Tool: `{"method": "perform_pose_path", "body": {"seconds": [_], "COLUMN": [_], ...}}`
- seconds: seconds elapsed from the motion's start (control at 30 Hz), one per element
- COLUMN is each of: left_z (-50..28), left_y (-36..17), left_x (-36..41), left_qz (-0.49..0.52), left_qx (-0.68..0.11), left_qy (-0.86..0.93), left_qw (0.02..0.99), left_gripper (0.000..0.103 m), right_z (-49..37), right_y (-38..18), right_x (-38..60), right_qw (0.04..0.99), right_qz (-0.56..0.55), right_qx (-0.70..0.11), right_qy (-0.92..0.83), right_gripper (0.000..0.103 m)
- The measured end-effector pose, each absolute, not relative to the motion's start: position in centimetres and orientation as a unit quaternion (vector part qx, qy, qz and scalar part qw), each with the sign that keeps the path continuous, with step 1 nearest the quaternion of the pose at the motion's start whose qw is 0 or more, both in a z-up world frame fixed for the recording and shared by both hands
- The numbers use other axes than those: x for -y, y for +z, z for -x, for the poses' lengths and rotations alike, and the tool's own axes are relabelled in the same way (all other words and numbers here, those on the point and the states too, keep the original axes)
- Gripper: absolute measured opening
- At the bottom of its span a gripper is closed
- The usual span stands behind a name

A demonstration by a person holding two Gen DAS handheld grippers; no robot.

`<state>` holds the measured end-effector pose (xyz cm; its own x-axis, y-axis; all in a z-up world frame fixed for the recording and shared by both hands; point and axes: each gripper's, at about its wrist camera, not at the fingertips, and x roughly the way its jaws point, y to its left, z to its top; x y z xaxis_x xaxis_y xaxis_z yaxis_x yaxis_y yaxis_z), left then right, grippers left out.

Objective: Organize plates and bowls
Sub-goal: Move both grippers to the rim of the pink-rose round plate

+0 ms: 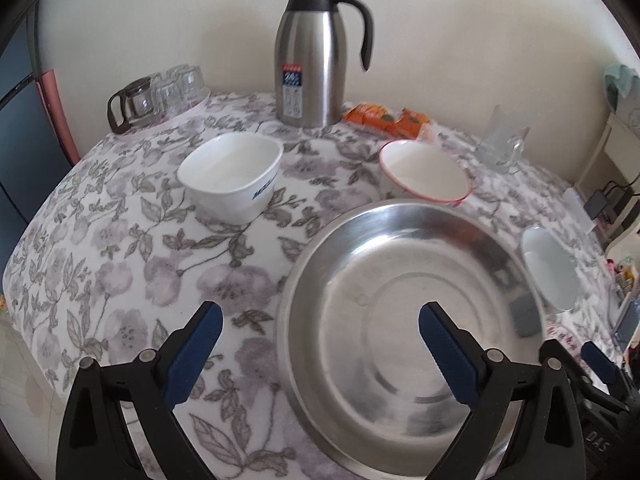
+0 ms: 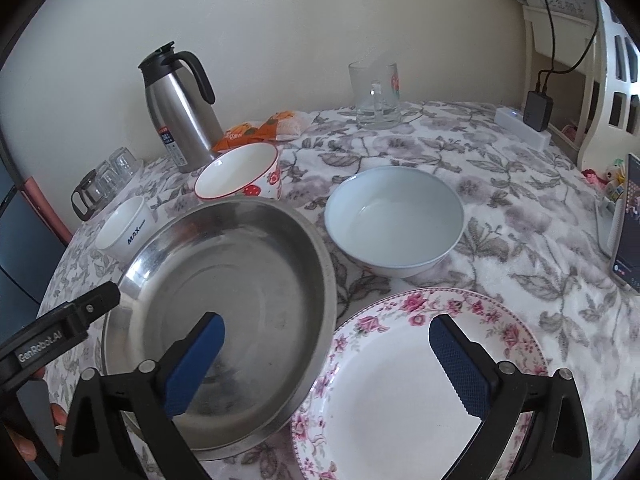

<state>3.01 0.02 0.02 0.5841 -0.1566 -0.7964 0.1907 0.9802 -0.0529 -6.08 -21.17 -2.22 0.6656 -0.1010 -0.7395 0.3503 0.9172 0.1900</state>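
A steel dish [image 1: 412, 320] lies on the floral tablecloth [image 1: 120, 240]; it also shows in the right wrist view [image 2: 232, 312]. My left gripper [image 1: 320, 348] is open, its fingers straddling the dish's left rim. My right gripper [image 2: 326, 360] is open over the gap between the steel dish and a rose-patterned plate [image 2: 400, 400]. A square white bowl [image 1: 232, 176], a red-rimmed bowl [image 1: 424, 176] and a pale blue bowl [image 2: 394, 220] stand behind.
A steel thermos jug [image 1: 312, 64], orange snack packets [image 1: 384, 118], a glass mug [image 2: 376, 96] and upturned glasses [image 1: 168, 92] stand at the back. A phone [image 2: 626, 224] leans at the right edge, by a power strip [image 2: 520, 124].
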Motion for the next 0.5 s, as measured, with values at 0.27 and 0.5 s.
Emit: {"method": "perform_pose_path", "body": {"seconds": [0.27, 0.5], "left_z": [-0.2, 2.8], "left_y": [2.5, 3.8], "left_x": [2.6, 6.0], "left_qz": [-0.011, -0.008], "left_qx": [-0.400, -0.406], "left_qy": [-0.156, -0.229], "left_qw": [0.903, 0.885], "left_gripper": [0.099, 0.099], "right_z": [8.2, 11.4], "right_y": [-1.4, -2.0], "right_x": [23.9, 28.5], "right_qw": [0.900, 0.886], "right_qz": [-0.175, -0.221], "right_qx": [-0.365, -0.352], "right_qy": [-0.163, -0.207], "right_gripper": [0.103, 0.103]}}
